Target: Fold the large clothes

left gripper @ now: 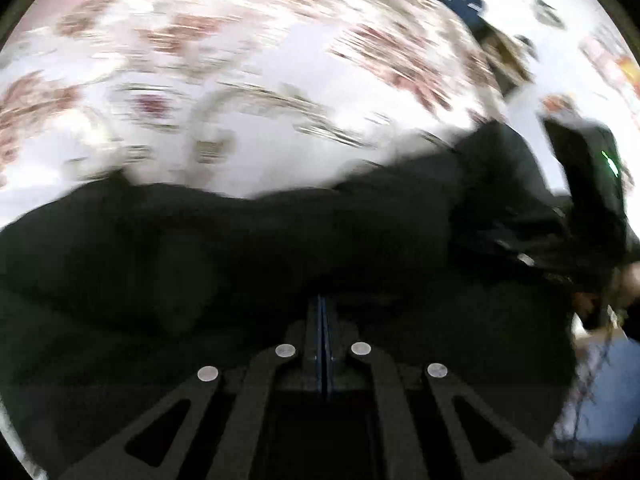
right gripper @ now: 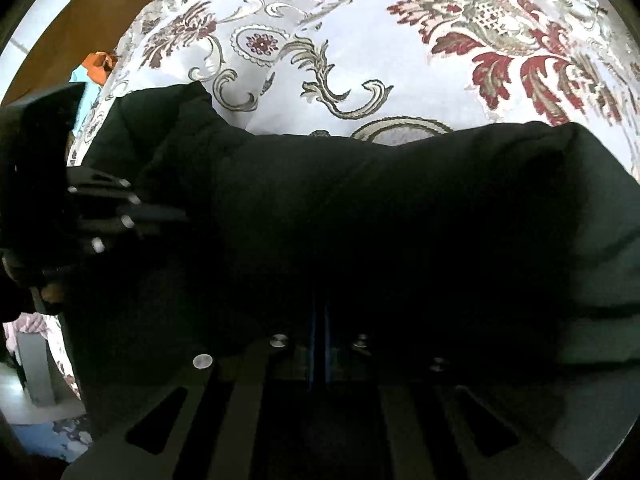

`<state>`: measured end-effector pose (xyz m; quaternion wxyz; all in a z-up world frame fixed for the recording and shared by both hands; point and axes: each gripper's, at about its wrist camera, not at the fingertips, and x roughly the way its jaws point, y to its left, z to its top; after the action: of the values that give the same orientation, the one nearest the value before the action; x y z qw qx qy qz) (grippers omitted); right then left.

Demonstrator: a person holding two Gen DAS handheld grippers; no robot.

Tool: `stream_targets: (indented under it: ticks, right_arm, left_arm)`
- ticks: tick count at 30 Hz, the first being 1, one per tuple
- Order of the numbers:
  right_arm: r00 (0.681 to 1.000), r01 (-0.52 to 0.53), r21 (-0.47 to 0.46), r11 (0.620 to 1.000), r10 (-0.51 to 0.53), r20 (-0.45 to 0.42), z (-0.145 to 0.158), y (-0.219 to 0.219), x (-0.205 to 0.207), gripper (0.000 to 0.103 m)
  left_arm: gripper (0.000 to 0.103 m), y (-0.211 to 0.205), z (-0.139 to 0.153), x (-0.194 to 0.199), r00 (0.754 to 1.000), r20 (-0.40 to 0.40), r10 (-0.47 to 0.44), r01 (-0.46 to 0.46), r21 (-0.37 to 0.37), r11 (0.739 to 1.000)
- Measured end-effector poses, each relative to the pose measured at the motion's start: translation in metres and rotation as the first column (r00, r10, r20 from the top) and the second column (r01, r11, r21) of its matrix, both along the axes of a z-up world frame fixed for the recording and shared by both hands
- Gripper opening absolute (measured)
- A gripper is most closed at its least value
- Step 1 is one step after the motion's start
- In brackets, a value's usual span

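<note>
No legible text, label, brand, number or sign found in either view; the left wrist view is motion-blurred, the right wrist view shows only patterned fabric

A large black padded garment (right gripper: 360,208) lies bunched in thick folds across the floral bedspread (right gripper: 360,60).

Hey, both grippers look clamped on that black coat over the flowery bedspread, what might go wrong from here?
1. The black coat is thick and puffy; with the right gripper and left gripper each pinched on only a small bite, the fabric may slip out mid-fold.
2. The left wrist view is motion-blurred, so a fast swing might leave the fold crooked.
3. The two grippers are close together and might bump.
4. The coat may drag and rumple the bedspread.
</note>
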<state>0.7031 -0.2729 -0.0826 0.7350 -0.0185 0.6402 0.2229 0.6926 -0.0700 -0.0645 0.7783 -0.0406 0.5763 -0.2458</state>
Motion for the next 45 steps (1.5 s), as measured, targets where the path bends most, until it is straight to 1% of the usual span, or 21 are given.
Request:
stream_targets:
  ticks: [2, 3, 5, 10, 12, 15, 17, 19, 20, 21, 22, 23, 24, 26, 28, 30, 32, 35, 39, 43, 45]
  right_arm:
    - [1.000, 0.008, 0.005, 1.000, -0.008, 0.019, 0.003, -0.005, -0.003, 0.000]
    - [1.000, 0.013, 0.008, 1.000, -0.013, 0.026, 0.004, -0.007, -0.005, 0.000]
    - [0.999, 0.011, 0.003, 1.000, -0.011, 0.039, 0.004, -0.011, -0.006, 0.000]
    - [0.997, 0.012, -0.017, 1.000, -0.010, 0.078, -0.002, -0.005, -0.008, 0.000]
    - [0.995, 0.017, -0.012, 1.000, -0.016, 0.097, 0.000, -0.004, -0.010, 0.000]
    - [0.986, 0.036, 0.028, 0.999, -0.040, 0.159, 0.009, -0.009, -0.020, 0.000]
    - [0.975, 0.038, 0.050, 0.998, -0.048, 0.215, 0.023, -0.011, -0.031, 0.007]
    - [0.966, 0.038, 0.072, 0.997, -0.056, 0.254, 0.035, -0.012, -0.040, 0.021]
    - [0.962, 0.037, 0.086, 0.996, -0.059, 0.268, 0.041, -0.013, -0.045, 0.034]
    - [0.957, 0.039, 0.085, 0.996, -0.062, 0.285, 0.045, -0.013, -0.049, 0.042]
    - [0.945, 0.047, 0.063, 0.997, -0.065, 0.319, 0.053, -0.011, -0.056, 0.043]
    - [0.939, 0.052, 0.050, 0.997, -0.066, 0.338, 0.057, -0.010, -0.058, 0.046]
    - [0.928, 0.060, 0.044, 0.997, -0.072, 0.365, 0.063, -0.011, -0.063, 0.048]
    - [0.914, 0.088, 0.059, 0.994, -0.105, 0.391, 0.072, -0.013, -0.067, 0.057]
    - [0.894, 0.129, 0.058, 0.990, -0.141, 0.424, 0.081, -0.017, -0.073, 0.061]
    - [0.873, 0.159, 0.060, 0.985, -0.169, 0.457, 0.089, -0.021, -0.080, 0.064]
    - [0.844, 0.202, 0.063, 0.977, -0.206, 0.496, 0.098, -0.023, -0.089, 0.079]
    - [0.799, 0.270, 0.089, 0.959, -0.274, 0.535, 0.109, -0.023, -0.104, 0.082]
    - [0.741, 0.336, 0.107, 0.936, -0.333, 0.584, 0.118, -0.019, -0.123, 0.097]
    - [0.682, 0.366, 0.127, 0.922, -0.358, 0.638, 0.126, -0.011, -0.143, 0.099]
    - [0.658, 0.370, 0.134, 0.919, -0.361, 0.660, 0.128, -0.007, -0.152, 0.101]
  left_arm:
    - [0.004, 0.019, 0.000, 0.005, 0.996, -0.013, 0.085, -0.085, 0.007, 0.996]
    - [0.004, 0.027, -0.007, 0.010, 0.989, -0.051, 0.140, -0.138, 0.038, 0.990]
    - [0.004, 0.033, -0.023, 0.015, 0.980, -0.106, 0.169, -0.166, 0.036, 0.985]
    - [0.004, 0.006, -0.041, 0.017, 0.977, -0.073, 0.199, -0.185, 0.166, 0.969]
    - [0.004, 0.006, -0.035, 0.011, 0.971, -0.051, 0.235, -0.223, 0.179, 0.958]
    - [0.004, 0.013, -0.022, 0.001, 0.961, -0.038, 0.274, -0.265, 0.156, 0.952]
    - [0.004, 0.021, -0.009, -0.009, 0.958, -0.022, 0.286, -0.280, 0.145, 0.949]
    - [0.004, 0.028, 0.005, -0.018, 0.953, 0.006, 0.302, -0.300, 0.128, 0.945]
    - [0.006, 0.031, 0.011, -0.023, 0.950, 0.019, 0.311, -0.311, 0.115, 0.943]
    - [0.011, 0.034, 0.015, -0.027, 0.948, 0.028, 0.316, -0.318, 0.104, 0.943]
    - [0.017, 0.036, 0.021, -0.031, 0.946, 0.038, 0.321, -0.324, 0.095, 0.941]
    - [0.032, 0.034, 0.026, -0.033, 0.944, 0.051, 0.326, -0.330, 0.089, 0.940]
    - [0.052, 0.036, 0.033, -0.039, 0.939, 0.075, 0.335, -0.341, 0.084, 0.936]
    - [0.078, 0.030, 0.044, -0.042, 0.925, 0.127, 0.359, -0.370, 0.075, 0.926]
    - [0.082, 0.030, 0.056, -0.056, 0.907, 0.187, 0.377, -0.395, 0.068, 0.916]
    - [0.085, 0.033, 0.063, -0.063, 0.898, 0.211, 0.387, -0.405, 0.051, 0.913]
    - [0.091, 0.033, 0.067, -0.070, 0.886, 0.228, 0.404, -0.423, 0.037, 0.906]
    - [0.098, 0.037, 0.072, -0.083, 0.866, 0.269, 0.422, -0.439, 0.006, 0.898]
    - [0.101, 0.040, 0.082, -0.101, 0.849, 0.330, 0.414, -0.432, -0.020, 0.902]
    - [0.103, 0.043, 0.093, -0.120, 0.829, 0.391, 0.399, -0.422, -0.031, 0.906]
    - [0.103, 0.046, 0.099, -0.131, 0.812, 0.429, 0.397, -0.417, -0.049, 0.907]
